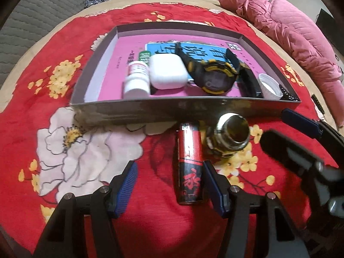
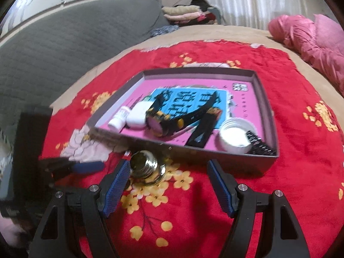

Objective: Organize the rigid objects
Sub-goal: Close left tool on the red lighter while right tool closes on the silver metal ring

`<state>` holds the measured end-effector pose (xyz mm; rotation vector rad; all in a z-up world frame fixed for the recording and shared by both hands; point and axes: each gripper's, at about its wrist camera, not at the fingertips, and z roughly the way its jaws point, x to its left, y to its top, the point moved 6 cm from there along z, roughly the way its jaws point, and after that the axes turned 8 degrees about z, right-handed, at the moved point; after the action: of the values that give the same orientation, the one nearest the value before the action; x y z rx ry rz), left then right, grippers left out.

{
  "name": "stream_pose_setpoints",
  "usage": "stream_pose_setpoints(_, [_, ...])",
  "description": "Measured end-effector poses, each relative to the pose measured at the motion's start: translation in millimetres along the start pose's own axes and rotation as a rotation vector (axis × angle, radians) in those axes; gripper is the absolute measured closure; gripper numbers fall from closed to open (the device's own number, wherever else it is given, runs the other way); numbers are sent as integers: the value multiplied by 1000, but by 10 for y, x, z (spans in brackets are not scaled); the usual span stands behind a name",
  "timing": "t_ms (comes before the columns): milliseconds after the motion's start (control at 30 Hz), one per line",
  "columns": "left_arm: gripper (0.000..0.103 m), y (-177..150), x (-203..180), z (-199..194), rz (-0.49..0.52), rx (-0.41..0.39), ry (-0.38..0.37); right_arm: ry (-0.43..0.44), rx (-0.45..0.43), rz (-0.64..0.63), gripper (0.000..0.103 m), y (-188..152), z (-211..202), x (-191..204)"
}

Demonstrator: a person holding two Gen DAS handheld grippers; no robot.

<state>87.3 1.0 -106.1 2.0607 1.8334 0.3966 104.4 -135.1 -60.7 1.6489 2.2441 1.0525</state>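
Observation:
A red cylinder (image 1: 189, 167) lies on the red floral cloth, in front of a shallow grey box (image 1: 172, 109). My left gripper (image 1: 169, 165) is open around the cylinder, which lies close to the right finger. Beside it stands a small open jar with a metallic threaded neck (image 1: 232, 135). My right gripper (image 2: 169, 165) is open, with the jar (image 2: 146, 167) between its fingers, close to the left one. The box (image 2: 215, 157) holds a black-and-yellow watch (image 2: 163, 120), a white bottle (image 2: 118, 120), a white case (image 2: 137, 116), a white cap (image 2: 234, 135) and a dark metal band (image 2: 260, 144).
A pink book (image 1: 111, 64) lines the bottom of the box. A pink quilted jacket (image 1: 290, 32) lies at the back right. A grey quilted cover (image 2: 64, 53) runs along the left. Folded clothes (image 2: 187, 13) are stacked at the back.

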Motion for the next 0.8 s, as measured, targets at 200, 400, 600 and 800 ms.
stream_pose_setpoints(200, [42,13,109,9,16,-10,16,3,36,-40,28,-70,157,74])
stream_pose_setpoints(400, [42,44,219,42,3,-17,13,-15,52,-93,28,-112,325,153])
stream_pose_setpoints(600, [42,59,295,80,-16,-27,-2,-30,62,-101,27,-121,469,162])
stream_pose_setpoints(800, [43,61,298,105,-16,-33,2,-35,60,-102,27,-119,508,164])
